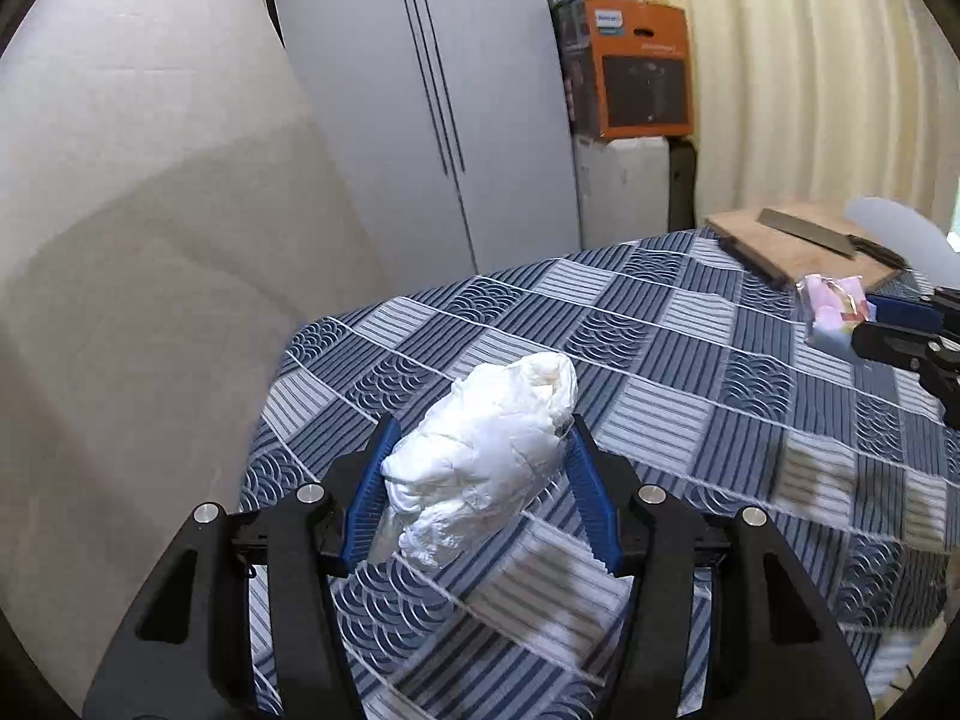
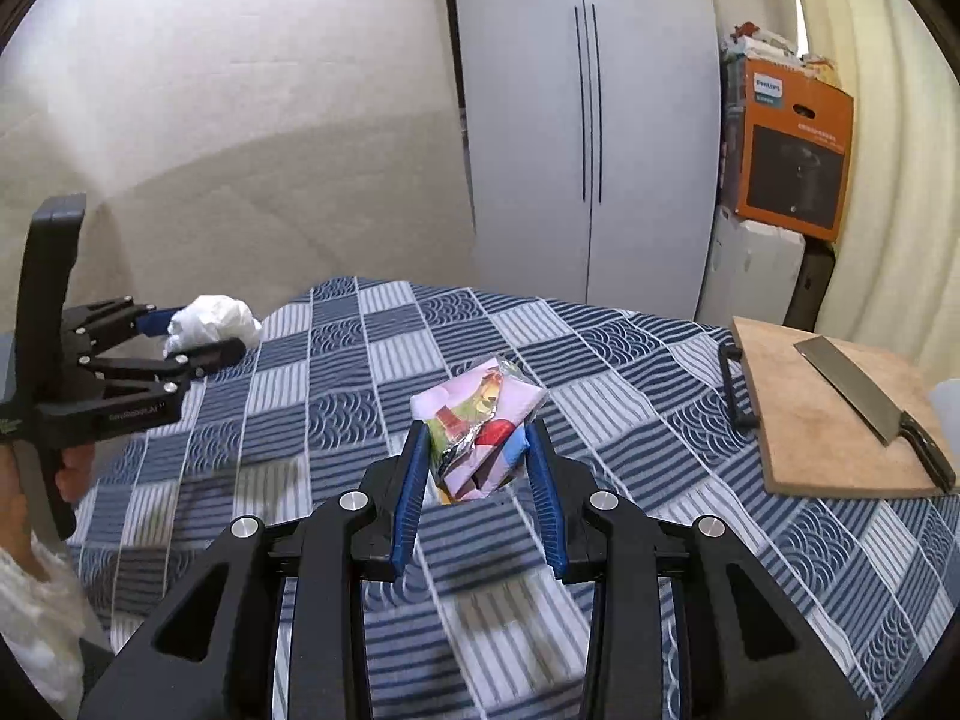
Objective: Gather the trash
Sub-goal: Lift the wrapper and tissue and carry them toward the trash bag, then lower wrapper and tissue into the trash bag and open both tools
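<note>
Risk: L tool (image 1: 480,468) clamps white wad (image 1: 480,456), R tool (image 2: 477,462) pinches crumpled wrapper (image 2: 480,432) by one end; either may slip onto worktop (image 2: 600,360) w/ jolt.

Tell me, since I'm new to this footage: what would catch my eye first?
The left gripper clamps a crumpled white plastic bag above the blue-and-white patterned tablecloth. The right gripper pinches a colourful crumpled foil wrapper over the same cloth. To the right, a steel cleaver lies on a wooden cutting board.
</note>
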Demonstrator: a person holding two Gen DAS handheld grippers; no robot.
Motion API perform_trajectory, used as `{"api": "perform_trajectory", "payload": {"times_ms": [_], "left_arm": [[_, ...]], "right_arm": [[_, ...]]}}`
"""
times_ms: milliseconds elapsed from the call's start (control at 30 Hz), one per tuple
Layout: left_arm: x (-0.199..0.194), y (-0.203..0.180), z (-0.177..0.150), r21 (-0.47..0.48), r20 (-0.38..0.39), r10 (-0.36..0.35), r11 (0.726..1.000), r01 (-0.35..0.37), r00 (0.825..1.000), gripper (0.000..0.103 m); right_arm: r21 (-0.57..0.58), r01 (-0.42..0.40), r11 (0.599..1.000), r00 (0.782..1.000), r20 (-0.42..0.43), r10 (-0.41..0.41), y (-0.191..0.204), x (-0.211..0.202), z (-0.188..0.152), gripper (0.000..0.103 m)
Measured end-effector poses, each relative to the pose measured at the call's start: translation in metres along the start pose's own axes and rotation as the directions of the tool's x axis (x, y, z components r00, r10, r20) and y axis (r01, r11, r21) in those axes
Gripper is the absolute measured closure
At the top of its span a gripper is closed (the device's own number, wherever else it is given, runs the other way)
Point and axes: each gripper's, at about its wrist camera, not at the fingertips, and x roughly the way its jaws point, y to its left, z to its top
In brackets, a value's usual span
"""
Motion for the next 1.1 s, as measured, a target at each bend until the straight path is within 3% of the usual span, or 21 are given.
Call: {"api": "perform_trajectory", "payload": {"times_ms": [300, 500, 667, 800, 900, 1100], "left_arm": [[-0.042, -0.020, -0.057, 0.044, 0.027, -0.021, 0.999, 0.020, 0.999, 0.047], [-0.075, -0.036, -0.098, 0.061, 0.069, -0.077, 0.995, 0.073, 0.995, 0.047], [-0.100, -0.048, -0.131, 0.037, 0.082, -0.189, 0.982, 0.187, 0.979, 0.047], [-0.119, -0.061, -0.152, 0.052, 0.081, -0.241, 0.970, 0.238, 0.967, 0.047], [-0.134, -0.070, -0.169, 0.061, 0.073, -0.281, 0.959, 0.277, 0.957, 0.047], [-0.154, -0.096, -0.196, 0.134, 0.023, -0.330, 0.936, 0.324, 0.944, 0.046]], "right_arm": [[-0.057, -0.041, 0.998, 0.999, 0.000, 0.041, 0.012, -0.055, -0.048, 0.072], [-0.097, -0.075, 0.992, 0.997, 0.002, 0.075, 0.024, -0.086, -0.085, 0.072], [-0.127, -0.132, 0.983, 0.991, 0.009, 0.134, 0.033, -0.115, -0.115, 0.071], [-0.170, -0.159, 0.973, 0.987, -0.002, 0.161, 0.045, -0.133, -0.141, 0.071], [-0.181, -0.206, 0.962, 0.979, -0.036, 0.203, 0.051, -0.141, -0.161, 0.071], [-0.220, -0.225, 0.949, 0.972, -0.123, 0.202, 0.063, -0.147, -0.197, 0.071]]}}
